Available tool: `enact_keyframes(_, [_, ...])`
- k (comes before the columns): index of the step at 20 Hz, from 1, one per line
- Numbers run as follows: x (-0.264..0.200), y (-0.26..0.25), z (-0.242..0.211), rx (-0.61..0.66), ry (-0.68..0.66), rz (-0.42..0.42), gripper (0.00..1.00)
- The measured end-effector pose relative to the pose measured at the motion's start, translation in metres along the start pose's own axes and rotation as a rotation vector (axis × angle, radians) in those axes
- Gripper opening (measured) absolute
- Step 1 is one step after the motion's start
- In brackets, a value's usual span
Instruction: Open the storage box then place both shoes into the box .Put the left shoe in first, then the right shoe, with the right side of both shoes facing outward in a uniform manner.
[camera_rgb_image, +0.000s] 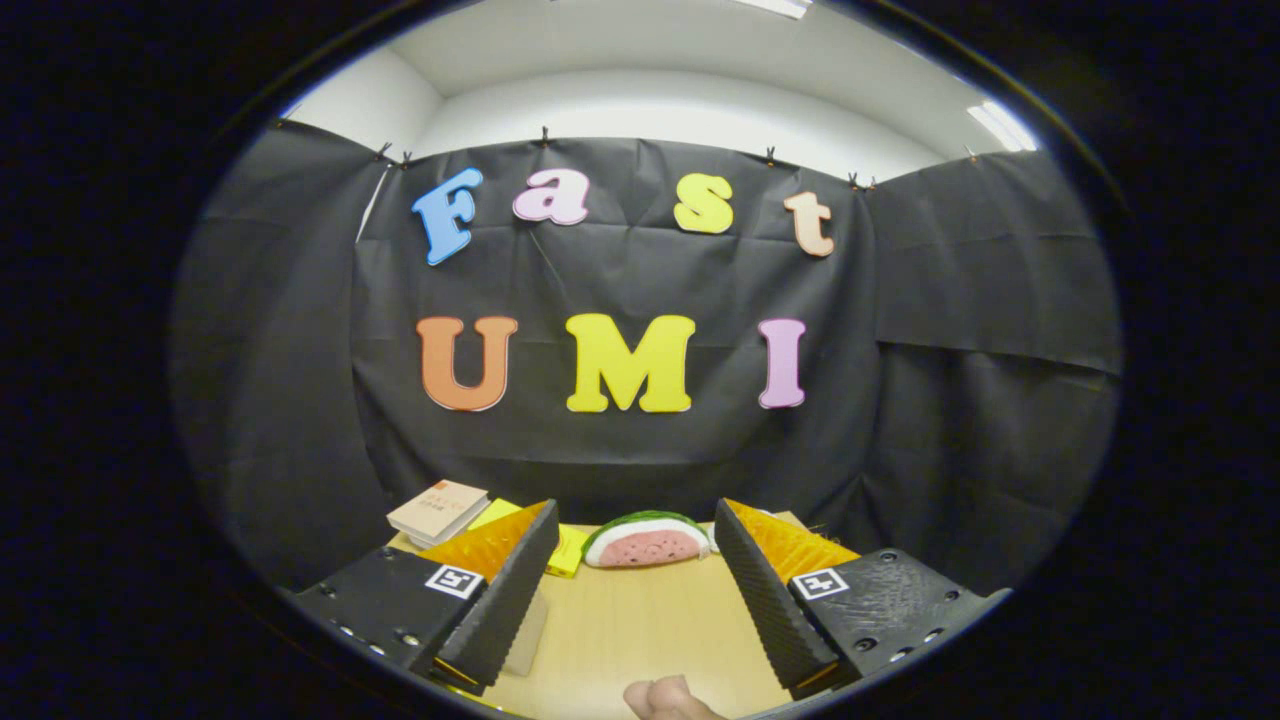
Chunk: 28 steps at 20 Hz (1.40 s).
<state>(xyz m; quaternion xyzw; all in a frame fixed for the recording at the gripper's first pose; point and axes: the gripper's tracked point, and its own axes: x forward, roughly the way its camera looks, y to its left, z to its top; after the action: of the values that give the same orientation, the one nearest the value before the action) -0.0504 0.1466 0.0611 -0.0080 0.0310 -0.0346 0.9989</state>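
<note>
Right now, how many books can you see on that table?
1. The book lies at the table's far edge, beyond the open gripper's one finger, near the watermelon slice. Others may be hidden behind the fingers.

Watermelon slice (645, 541) lying flat on the wooden bench (640, 625), rind toward the cloth wall. Yellow sheet (566, 552) just beside its left end. Closed book (438, 511) farther left, near the bench's back corner.

I'm working in a recording booth: black cloth (640, 440) clipped up as walls, white room wall and ceiling lights (1000, 125) above, a wooden counter (640, 620) carrying props.
</note>
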Motion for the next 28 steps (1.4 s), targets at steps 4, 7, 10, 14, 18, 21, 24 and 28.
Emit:
enact_keyframes(4, [-0.007, -0.023, -0.011, -0.047, -0.008, 0.027, 0.96])
enact_keyframes(7, [-0.008, -0.043, -0.016, -0.074, -0.019, 0.031, 0.96])
enact_keyframes(10, [-0.006, -0.057, -0.025, -0.055, 0.004, 0.031, 0.96])
enact_keyframes(14, [-0.002, -0.077, -0.028, -0.044, 0.010, 0.012, 0.96])
enact_keyframes(18, [-0.001, -0.085, -0.032, -0.035, 0.020, 0.001, 0.96])
enact_keyframes(21, [0.002, -0.091, -0.034, -0.046, 0.017, -0.011, 0.96])
enact_keyframes(24, [0.001, -0.098, -0.037, -0.051, 0.024, -0.019, 0.96])
enact_keyframes(28, [0.001, -0.102, -0.045, -0.056, 0.033, -0.025, 0.96])
